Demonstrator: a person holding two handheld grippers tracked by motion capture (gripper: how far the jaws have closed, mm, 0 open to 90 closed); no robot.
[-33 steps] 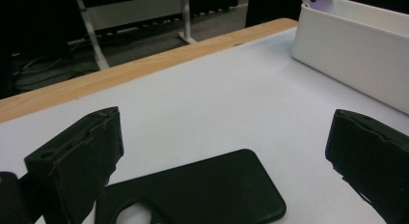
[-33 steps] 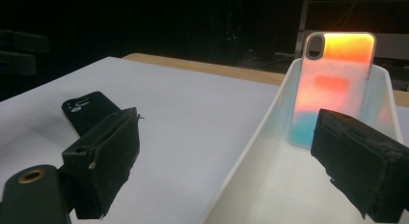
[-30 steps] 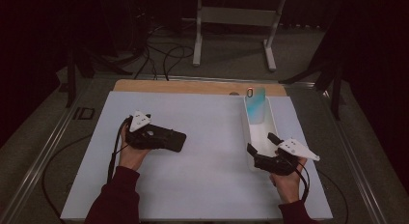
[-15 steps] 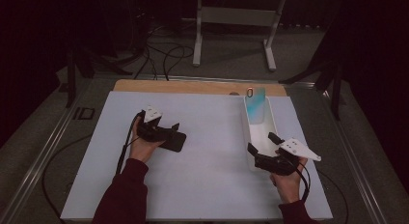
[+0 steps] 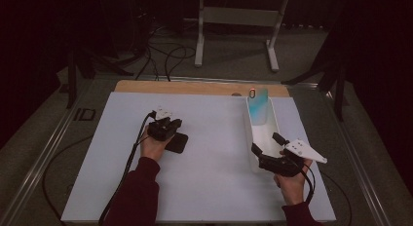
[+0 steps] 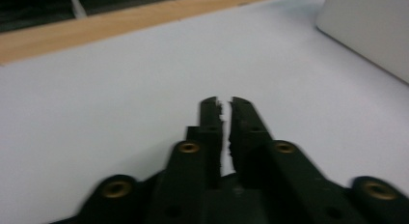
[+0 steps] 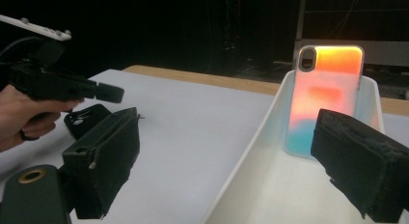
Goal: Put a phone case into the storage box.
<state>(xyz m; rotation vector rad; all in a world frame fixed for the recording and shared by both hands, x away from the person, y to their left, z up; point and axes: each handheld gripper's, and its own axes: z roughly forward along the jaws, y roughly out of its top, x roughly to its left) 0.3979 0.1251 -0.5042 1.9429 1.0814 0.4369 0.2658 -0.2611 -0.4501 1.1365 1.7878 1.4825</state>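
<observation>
Left gripper (image 5: pixel 168 130) jaws just closed with nothing between, black phone case (image 5: pixel 176 142) flat on the white mat (image 5: pixel 214 187) just below its tips, long axis roughly toward the table's far edge, right gripper (image 5: pixel 265 149) jaws wide apart astride the white tray's (image 5: pixel 252 153) near wall.

Metal stand (image 5: pixel 237 28), perhaps floor cables (image 5: pixel 163 53)

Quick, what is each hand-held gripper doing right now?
Left hand-held gripper: just closed, shut, nothing between its jaws.
Right hand-held gripper: open, holding nothing, at the white tray.

Two phone cases (image 5: pixel 177 142), one tray (image 5: pixel 263 138).
</observation>
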